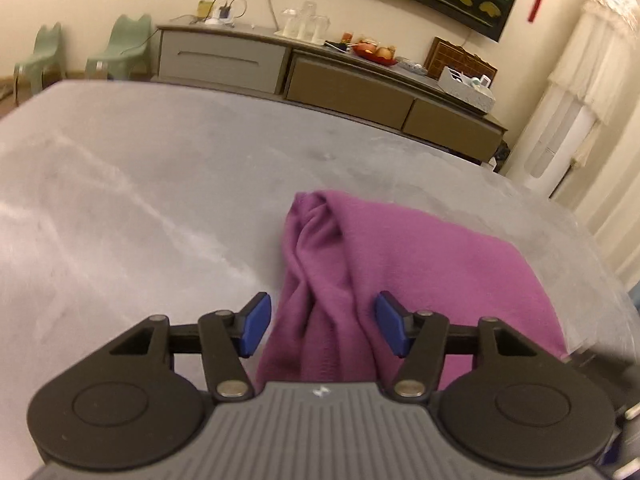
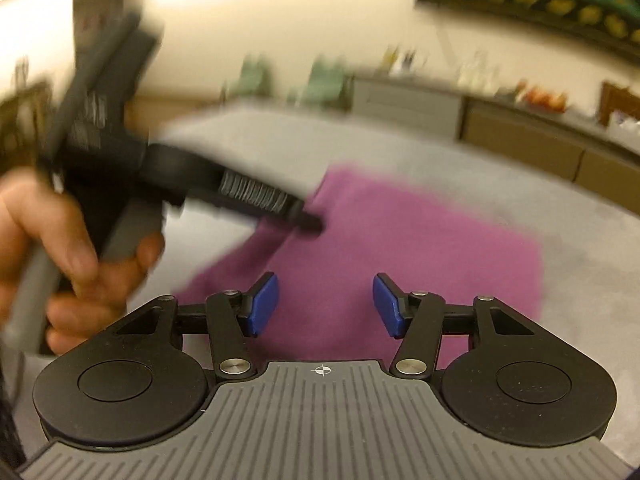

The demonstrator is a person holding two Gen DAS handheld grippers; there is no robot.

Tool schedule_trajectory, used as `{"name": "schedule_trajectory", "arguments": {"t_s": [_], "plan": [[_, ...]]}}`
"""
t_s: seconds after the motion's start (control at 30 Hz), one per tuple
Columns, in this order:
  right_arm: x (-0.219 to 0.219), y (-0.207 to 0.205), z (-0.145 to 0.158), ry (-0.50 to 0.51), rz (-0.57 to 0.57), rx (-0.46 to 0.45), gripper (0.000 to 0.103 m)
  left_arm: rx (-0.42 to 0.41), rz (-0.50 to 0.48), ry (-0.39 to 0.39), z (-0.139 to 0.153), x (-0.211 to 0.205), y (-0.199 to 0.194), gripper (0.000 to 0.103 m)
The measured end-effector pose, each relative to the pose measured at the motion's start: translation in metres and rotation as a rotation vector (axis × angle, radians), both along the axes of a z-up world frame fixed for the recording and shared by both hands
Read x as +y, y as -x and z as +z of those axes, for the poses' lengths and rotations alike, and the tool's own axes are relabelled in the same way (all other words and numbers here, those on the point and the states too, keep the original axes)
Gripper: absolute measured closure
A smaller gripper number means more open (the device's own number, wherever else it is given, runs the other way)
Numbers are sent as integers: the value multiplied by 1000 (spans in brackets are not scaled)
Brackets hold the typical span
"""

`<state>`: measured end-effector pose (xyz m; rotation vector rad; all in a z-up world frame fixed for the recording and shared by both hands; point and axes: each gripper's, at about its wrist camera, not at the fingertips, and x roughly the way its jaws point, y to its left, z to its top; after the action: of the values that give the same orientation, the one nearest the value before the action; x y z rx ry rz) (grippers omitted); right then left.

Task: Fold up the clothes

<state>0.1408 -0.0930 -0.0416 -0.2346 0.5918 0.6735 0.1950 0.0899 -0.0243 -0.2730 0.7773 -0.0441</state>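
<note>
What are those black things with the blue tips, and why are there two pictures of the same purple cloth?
Those are two grabbing tools that a person holds, one in each hand. Each has two fingers with blue pads and a small camera looking forward along them, so each picture comes from one tool.

One picture is from the left gripper. The other is from the right gripper, and there you also see the person's left hand holding the other tool, blurred.

A purple soft cloth lies on the grey table, partly folded, with a bunched-up edge on one side. Both grippers are open and hold nothing. Behind the table stands a long low cabinet with small things on it.
</note>
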Motion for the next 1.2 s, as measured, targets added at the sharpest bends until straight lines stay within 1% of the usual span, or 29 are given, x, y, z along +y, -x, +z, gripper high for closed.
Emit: {"name": "schedule_trajectory", "arguments": {"t_s": [0.03,0.07,0.1,0.23,0.27,0.3,0.33,0.43,0.47,0.57,0.6,0.63,0.7,0.73,0.8,0.87,0.9,1.0,1.03,1.13,1.17,1.2], "plan": [[9,-1,-8,42,13,8,44,-1,-3,1,0,1,1,42],[14,-1,-9,68,12,-1,43,-2,-7,-1,1,2,2,42],[19,-1,-9,93,9,-12,43,-4,-11,-4,1,2,3,42],[32,-3,-3,163,-3,-7,43,-11,-25,5,4,6,6,44],[34,-6,0,167,-6,11,43,-14,-27,8,4,7,7,44],[33,-8,6,166,-11,25,45,-20,-30,14,6,8,9,45],[31,-9,13,147,-27,16,45,-29,-29,15,8,11,13,47],[27,-9,39,78,-94,-51,43,-45,-14,7,12,24,20,47],[30,-12,40,81,-95,-57,43,-50,-9,4,14,28,22,48],[47,-25,22,142,-74,-49,44,-59,11,-34,15,43,27,48],[50,-27,13,145,-67,-39,42,-58,14,-38,15,48,29,48],[56,-26,0,172,-71,-36,42,-56,17,-35,14,54,31,48],[68,-13,-14,235,-79,-123,42,-59,18,-27,14,64,35,48],[72,-14,-13,252,-93,-115,43,-60,18,-25,13,68,37,48],[75,-22,-4,273,-90,-62,43,-61,20,-21,13,76,41,48],[75,-34,12,275,-87,-5,45,-59,25,-15,12,82,43,48],[76,-36,24,261,-98,-26,50,-61,27,-14,12,85,45,48],[81,-49,56,202,-156,-105,50,-73,33,-13,12,93,51,48],[81,-61,61,184,-180,-113,50,-76,35,-11,12,95,52,48],[91,-87,30,232,-184,-2,49,-82,41,-2,15,99,56,48],[94,-96,19,250,-184,36,45,-84,43,1,15,100,57,48],[101,-93,7,303,-169,-7,42,-86,44,4,16,101,59,48]]}}
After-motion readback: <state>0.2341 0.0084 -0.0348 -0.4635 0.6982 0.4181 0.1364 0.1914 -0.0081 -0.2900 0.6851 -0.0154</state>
